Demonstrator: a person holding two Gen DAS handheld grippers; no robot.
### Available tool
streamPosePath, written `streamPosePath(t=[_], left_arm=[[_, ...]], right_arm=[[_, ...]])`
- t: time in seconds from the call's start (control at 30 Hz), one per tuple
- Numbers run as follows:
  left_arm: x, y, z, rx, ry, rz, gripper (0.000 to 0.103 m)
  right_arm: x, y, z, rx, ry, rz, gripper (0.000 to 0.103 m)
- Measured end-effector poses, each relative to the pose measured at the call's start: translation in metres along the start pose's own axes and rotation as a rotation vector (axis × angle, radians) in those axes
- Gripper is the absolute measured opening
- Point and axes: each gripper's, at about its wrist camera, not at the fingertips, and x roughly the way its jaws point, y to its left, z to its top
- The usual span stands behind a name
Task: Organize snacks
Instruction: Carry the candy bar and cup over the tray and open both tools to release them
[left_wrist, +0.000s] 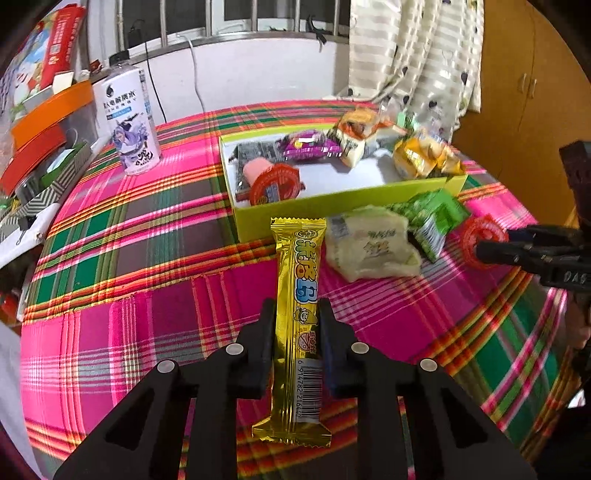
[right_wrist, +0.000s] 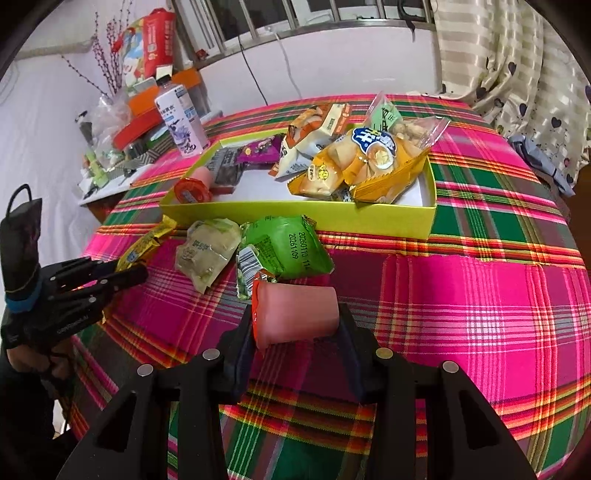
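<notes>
Two snacks, each between fingers (left_wrist: 266, 325).

**Snacks spread on plaid-covered table**

A table (right_wrist: 480, 302) draped in a pink, green and orange plaid cloth carries a yellow-green box (right_wrist: 295, 218) near its middle. Just in front of the box lie a pale packet (right_wrist: 205, 254) and a green packet (right_wrist: 284, 251), touching each other. A white bottle (left_wrist: 127, 122) stands upright at the far left, beside a stack of orange and red boxes (left_wrist: 40, 125) at the table's edge
</notes>
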Motion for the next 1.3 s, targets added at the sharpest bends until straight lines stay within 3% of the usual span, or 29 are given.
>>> streamPosePath(t=[0.43, 1.3], left_arm=[[-0.018, -0.011, 0.024, -0.065, -0.071, -0.051, 0.023], [-0.005, -0.021, 0.052, -0.084, -0.078, -0.072, 0.023]], right_arm=[[-0.032, 0.014, 0.009, -0.028, -0.096, -0.008, 0.040], [-0.031, 0.020, 0.029, -0.054, -0.122, -0.008, 0.040]])
